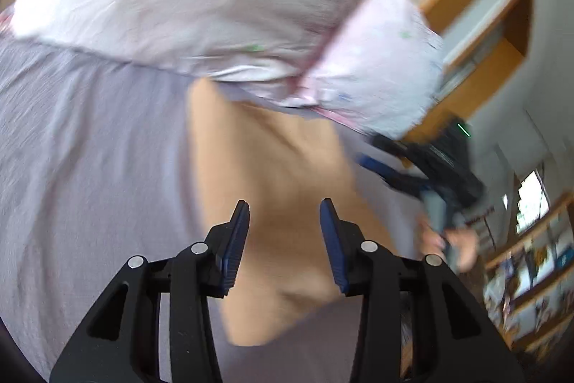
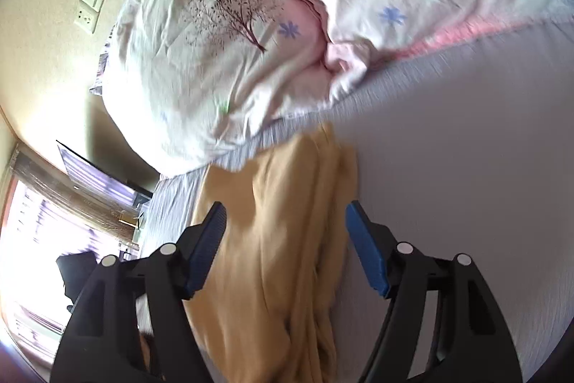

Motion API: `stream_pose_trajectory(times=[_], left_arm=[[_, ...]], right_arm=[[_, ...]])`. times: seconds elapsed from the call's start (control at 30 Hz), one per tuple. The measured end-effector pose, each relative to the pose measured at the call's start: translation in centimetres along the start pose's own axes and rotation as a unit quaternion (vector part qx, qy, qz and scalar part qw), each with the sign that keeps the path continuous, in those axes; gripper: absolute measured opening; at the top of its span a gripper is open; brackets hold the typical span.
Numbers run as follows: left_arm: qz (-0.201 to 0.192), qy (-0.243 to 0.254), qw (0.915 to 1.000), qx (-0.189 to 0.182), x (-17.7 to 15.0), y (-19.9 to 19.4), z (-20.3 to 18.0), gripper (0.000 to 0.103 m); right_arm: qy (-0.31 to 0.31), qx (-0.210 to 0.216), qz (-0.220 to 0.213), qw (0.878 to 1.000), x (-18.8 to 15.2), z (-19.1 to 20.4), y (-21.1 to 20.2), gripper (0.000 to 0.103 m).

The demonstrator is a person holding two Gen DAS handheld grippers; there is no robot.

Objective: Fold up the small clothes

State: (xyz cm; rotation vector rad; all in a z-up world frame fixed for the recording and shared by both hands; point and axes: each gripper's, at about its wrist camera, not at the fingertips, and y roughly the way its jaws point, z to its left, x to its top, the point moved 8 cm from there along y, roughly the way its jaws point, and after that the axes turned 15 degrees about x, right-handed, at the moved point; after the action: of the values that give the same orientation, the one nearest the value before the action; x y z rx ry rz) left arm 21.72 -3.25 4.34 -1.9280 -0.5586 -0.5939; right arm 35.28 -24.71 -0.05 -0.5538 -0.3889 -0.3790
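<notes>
A small tan-yellow garment (image 1: 272, 189) lies on the grey-lilac bed sheet (image 1: 89, 167). In the left wrist view my left gripper (image 1: 285, 221) is open above it, with nothing between the blue pads. The right gripper (image 1: 405, 174) shows blurred at the garment's right edge, held by a hand. In the right wrist view the garment (image 2: 280, 239) lies bunched in long folds, and my right gripper (image 2: 285, 225) is open over it, one finger on each side, holding nothing.
A pale pink quilt (image 1: 215, 6) with small flower prints lies bunched beyond the garment. A pillow with a tree print (image 2: 215, 42) lies against the wall. Grey sheet (image 2: 466, 167) spreads to the right. Wooden shelves (image 1: 531, 275) stand at the right.
</notes>
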Motion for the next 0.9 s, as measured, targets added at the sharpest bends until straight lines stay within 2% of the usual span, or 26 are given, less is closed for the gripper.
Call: stream_pose_trajectory(times=[0.03,0.1,0.13,0.2,0.3,0.33,0.4,0.47,0.5,0.57,0.6,0.67,0.73,0.8,0.9], left_arm=[[0.002,0.011,0.9999,0.0,-0.3,0.2,-0.7,0.041],[0.015,0.037,0.9991,0.015,-1.2,1.4,-1.7,0.041],[0.022,0.04,0.9988,0.02,-1.4,1.9,-1.4,0.041],[0.045,0.035,0.9979,0.031,-2.2,3.4,-0.9,0.041],[0.048,0.03,0.9981,0.023,-2.8,3.6,-0.4,0.041],[0.048,0.032,0.9981,0.024,-2.8,3.5,-0.4,0.041],[0.045,0.034,0.9981,0.024,-2.9,2.9,-0.5,0.041],[0.037,0.042,0.9981,0.026,-3.3,1.9,-0.5,0.05],[0.026,0.052,0.9977,0.035,-3.9,0.8,-0.4,0.055],[0.01,0.073,0.9951,0.066,-5.4,-0.9,-0.4,0.069],[0.005,0.083,0.9932,0.082,-6.3,-1.6,-0.4,0.071],[0.004,0.1,0.989,0.109,-8.2,-2.5,-0.5,0.083],[-0.001,0.105,0.9846,0.139,-9.8,-3.0,-0.3,0.093],[-0.006,0.108,0.9789,0.173,-11.3,-3.2,0.1,0.094],[0.008,0.089,0.9801,0.177,-12.7,-2.6,0.6,0.094]], right_arm=[[0.008,-0.004,0.007,1.0,0.6,-0.3,1.2,0.06],[0.022,0.001,0.02,1.0,0.7,-1.2,2.8,0.037],[0.022,0.001,0.025,0.999,0.4,-1.7,3.2,0.007],[0.028,-0.013,0.011,0.999,0.3,-2.6,3.9,0.006],[0.067,-0.015,-0.022,0.997,0.4,-4.2,2.6,0.006],[0.062,-0.016,-0.021,0.998,0.2,-4.1,2.5,0.006],[0.034,-0.028,-0.019,0.999,-0.8,-2.5,1.6,0.021],[0.007,-0.011,-0.027,1.0,-2.5,0.0,-0.3,0.077],[-0.019,-0.003,-0.039,0.999,-3.7,1.6,-1.8,0.08],[-0.063,0.012,-0.031,0.997,-7.0,3.9,-4.1,0.079],[-0.079,0.014,-0.022,0.997,-9.2,4.7,-5.1,0.079],[-0.099,0.001,-0.008,0.995,-12.4,5.5,-5.6,0.079],[-0.118,-0.036,-0.003,0.992,-15.3,5.2,-6.9,0.079],[-0.136,-0.093,0.007,0.986,-18.2,4.3,-7.0,0.079],[-0.148,-0.137,0.023,0.979,-21.0,3.3,-6.1,0.079]])
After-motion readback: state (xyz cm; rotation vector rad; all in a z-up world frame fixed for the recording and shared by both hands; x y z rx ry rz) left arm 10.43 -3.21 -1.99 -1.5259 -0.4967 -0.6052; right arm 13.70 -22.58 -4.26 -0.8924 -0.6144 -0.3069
